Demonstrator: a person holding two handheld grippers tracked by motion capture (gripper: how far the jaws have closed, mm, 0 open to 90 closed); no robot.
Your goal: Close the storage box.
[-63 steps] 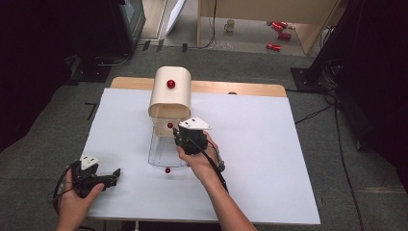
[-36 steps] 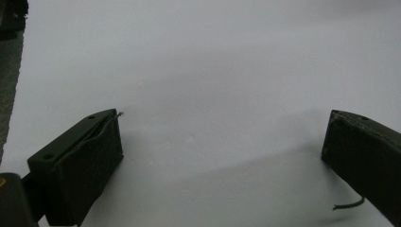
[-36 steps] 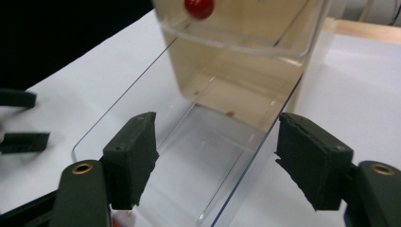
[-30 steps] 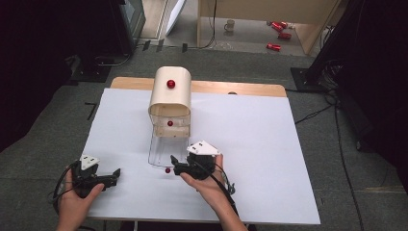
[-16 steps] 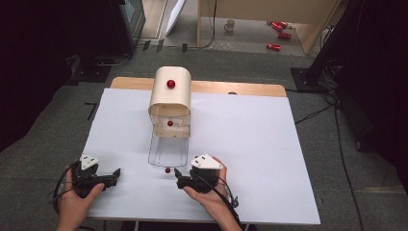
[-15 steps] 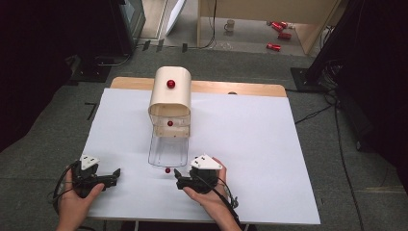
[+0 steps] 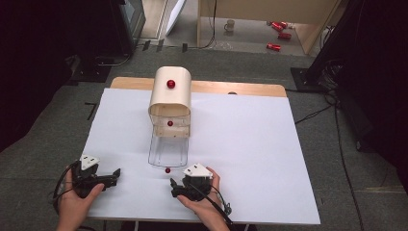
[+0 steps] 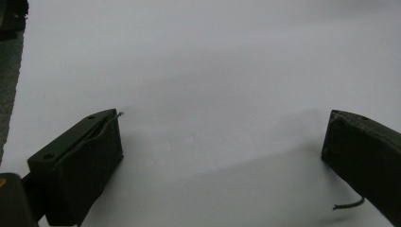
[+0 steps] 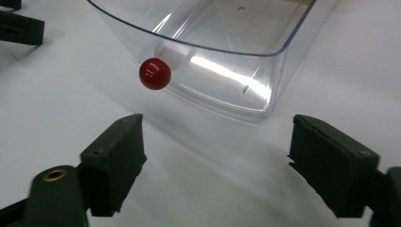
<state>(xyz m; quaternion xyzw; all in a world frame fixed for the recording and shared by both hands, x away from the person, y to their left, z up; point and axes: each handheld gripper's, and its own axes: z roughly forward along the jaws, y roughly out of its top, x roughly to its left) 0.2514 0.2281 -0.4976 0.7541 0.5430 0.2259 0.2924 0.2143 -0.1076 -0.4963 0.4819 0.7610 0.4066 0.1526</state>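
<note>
A cream cabinet with an arched top (image 7: 169, 98) stands at the back middle of the white table, a red knob (image 7: 171, 83) on top of it. Its clear plastic drawer (image 7: 168, 147) is pulled out toward me, with a red ball knob (image 7: 167, 170) on its front. My right gripper (image 7: 174, 186) rests low just in front of that knob. In the right gripper view its jaws are open and have just closed a little, with nothing between them; the knob (image 9: 154, 73) and drawer (image 9: 222, 56) lie just beyond. My left gripper (image 7: 114, 174) is open over bare table at the front left.
A second small red knob (image 7: 170, 123) shows inside the cabinet above the drawer. The white sheet (image 7: 250, 139) stretches wide to the right of the drawer. Cables, a mug and red cans lie on the floor behind the table.
My right gripper has drawn back from over the drawer toward the table's near edge and sunk lower. The drawer and the left gripper have stayed put.
</note>
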